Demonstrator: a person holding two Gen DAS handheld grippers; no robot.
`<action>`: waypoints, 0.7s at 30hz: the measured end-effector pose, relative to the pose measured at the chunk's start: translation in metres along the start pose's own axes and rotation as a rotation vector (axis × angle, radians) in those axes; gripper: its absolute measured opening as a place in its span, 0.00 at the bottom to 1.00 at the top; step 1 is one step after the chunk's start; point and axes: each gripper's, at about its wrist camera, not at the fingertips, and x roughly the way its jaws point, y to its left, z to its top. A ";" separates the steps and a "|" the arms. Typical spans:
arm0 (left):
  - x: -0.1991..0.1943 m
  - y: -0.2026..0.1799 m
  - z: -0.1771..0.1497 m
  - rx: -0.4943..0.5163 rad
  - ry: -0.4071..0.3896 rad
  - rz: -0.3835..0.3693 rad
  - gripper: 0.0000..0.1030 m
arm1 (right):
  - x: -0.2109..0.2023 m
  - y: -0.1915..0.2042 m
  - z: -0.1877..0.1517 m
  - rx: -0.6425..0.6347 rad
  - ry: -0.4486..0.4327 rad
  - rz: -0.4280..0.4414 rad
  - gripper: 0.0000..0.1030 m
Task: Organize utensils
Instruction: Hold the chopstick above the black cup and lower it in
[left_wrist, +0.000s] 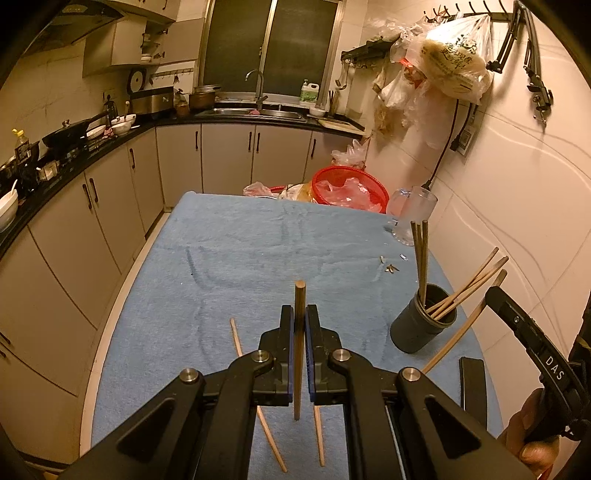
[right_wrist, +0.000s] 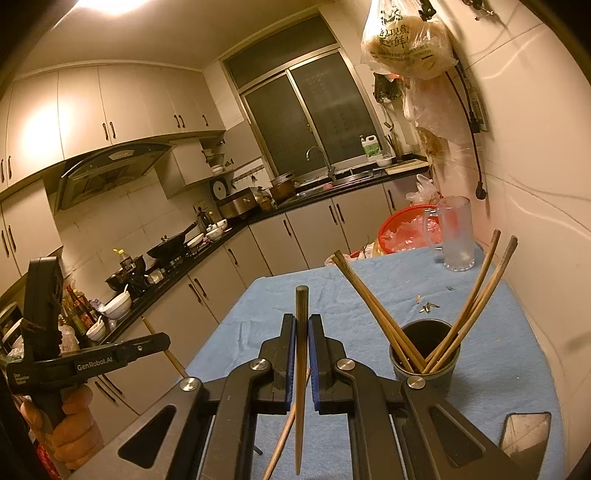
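Note:
My left gripper (left_wrist: 299, 314) is shut on a wooden chopstick (left_wrist: 299, 295), held upright above the blue cloth (left_wrist: 221, 258). My right gripper (right_wrist: 302, 325) is shut on another chopstick (right_wrist: 301, 306), also upright. A dark round holder (left_wrist: 423, 321) with several chopsticks stands at the table's right; it also shows in the right wrist view (right_wrist: 424, 354), just right of my right gripper. Loose chopsticks (left_wrist: 236, 338) lie on the cloth under my left gripper. The right gripper's body (left_wrist: 532, 339) shows at the right edge of the left wrist view.
A glass mug (left_wrist: 413, 214) stands at the far right of the table by the wall. A red basket (left_wrist: 351, 188) with plastic bags sits beyond the table. Small scraps (left_wrist: 391, 267) lie on the cloth. A phone (right_wrist: 524, 432) lies near the front right. Kitchen counters run along the left.

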 end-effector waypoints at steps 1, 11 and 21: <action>-0.001 -0.001 0.000 0.002 0.000 0.000 0.05 | -0.001 0.000 0.000 0.000 -0.002 -0.001 0.07; -0.008 -0.008 0.004 0.020 -0.006 -0.013 0.05 | -0.015 -0.004 0.004 0.009 -0.031 -0.008 0.07; -0.023 -0.042 0.028 0.070 -0.033 -0.087 0.05 | -0.044 -0.022 0.034 0.019 -0.114 -0.049 0.07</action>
